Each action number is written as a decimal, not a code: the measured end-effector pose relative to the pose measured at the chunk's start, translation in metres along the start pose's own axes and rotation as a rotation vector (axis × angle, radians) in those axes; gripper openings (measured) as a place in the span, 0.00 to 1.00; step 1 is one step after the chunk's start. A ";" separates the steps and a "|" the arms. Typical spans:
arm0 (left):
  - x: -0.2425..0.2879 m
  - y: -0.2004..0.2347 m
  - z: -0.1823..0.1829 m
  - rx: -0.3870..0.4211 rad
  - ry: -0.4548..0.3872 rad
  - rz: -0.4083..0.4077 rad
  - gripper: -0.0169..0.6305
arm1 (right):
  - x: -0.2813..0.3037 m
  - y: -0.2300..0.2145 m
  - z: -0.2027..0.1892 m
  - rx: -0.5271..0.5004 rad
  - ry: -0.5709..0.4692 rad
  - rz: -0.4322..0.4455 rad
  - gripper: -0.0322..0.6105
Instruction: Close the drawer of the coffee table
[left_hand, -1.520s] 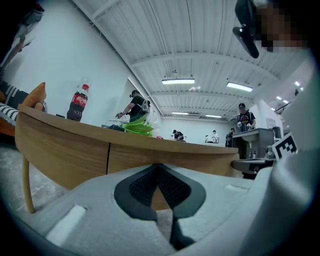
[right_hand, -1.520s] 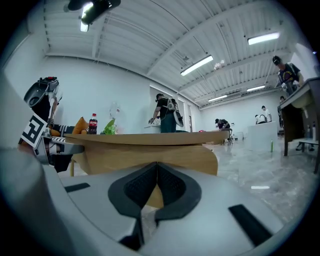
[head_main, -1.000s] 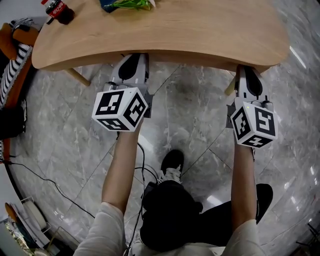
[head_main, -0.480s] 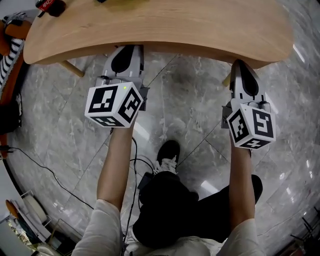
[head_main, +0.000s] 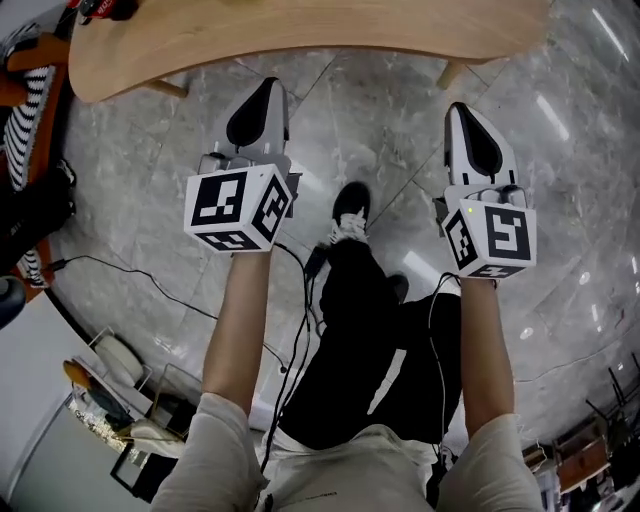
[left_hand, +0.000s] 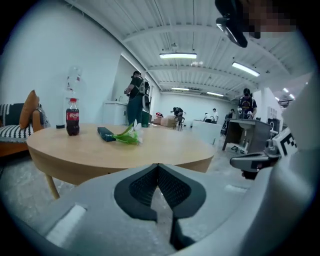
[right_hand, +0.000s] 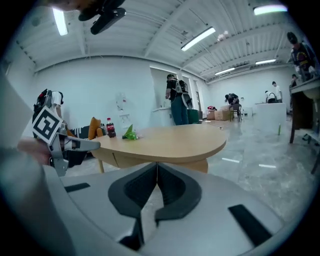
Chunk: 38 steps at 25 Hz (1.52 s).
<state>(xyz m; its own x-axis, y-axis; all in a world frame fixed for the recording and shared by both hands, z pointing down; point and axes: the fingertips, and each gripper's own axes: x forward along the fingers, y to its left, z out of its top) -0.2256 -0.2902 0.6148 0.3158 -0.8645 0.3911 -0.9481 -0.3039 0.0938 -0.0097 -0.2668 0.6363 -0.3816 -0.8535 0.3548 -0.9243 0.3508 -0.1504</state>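
Note:
The wooden coffee table (head_main: 300, 35) runs across the top of the head view. In the right gripper view its apron (right_hand: 130, 159) shows a thin vertical seam (right_hand: 113, 158), and no drawer sticks out from it. My left gripper (head_main: 266, 88) hovers over the marble floor a little short of the table's near edge, shut and holding nothing. My right gripper (head_main: 458, 108) is level with it on the right, also shut and holding nothing. From the left gripper (left_hand: 158, 165) the table top (left_hand: 125, 150) lies straight ahead. The right gripper (right_hand: 156, 164) faces the table's rounded end (right_hand: 200, 145).
A cola bottle (left_hand: 73, 116), a dark flat thing (left_hand: 105, 134) and a green packet (left_hand: 125, 137) lie on the table. A striped seat (head_main: 25, 130) stands left. Cables (head_main: 130, 275) cross the floor near the person's shoe (head_main: 348, 210). People and desks (left_hand: 250, 132) stand far behind.
Both grippers have drawn back from under the table's edge toward the person. The table now sits farther away at the top of the head view, and the person's legs have shifted.

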 end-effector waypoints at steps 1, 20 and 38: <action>-0.012 -0.007 0.010 0.009 0.014 -0.007 0.04 | -0.015 0.006 0.006 -0.019 0.022 0.005 0.08; -0.251 -0.131 0.223 -0.139 0.090 -0.107 0.04 | -0.250 0.095 0.205 0.094 0.134 -0.008 0.07; -0.394 -0.216 0.269 -0.129 0.097 -0.121 0.04 | -0.394 0.141 0.268 0.168 0.065 0.015 0.08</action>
<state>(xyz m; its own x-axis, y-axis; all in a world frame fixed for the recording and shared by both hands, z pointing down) -0.1345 0.0085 0.1946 0.4284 -0.7805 0.4554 -0.9024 -0.3439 0.2596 0.0117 0.0151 0.2279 -0.3999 -0.8202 0.4090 -0.9069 0.2894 -0.3063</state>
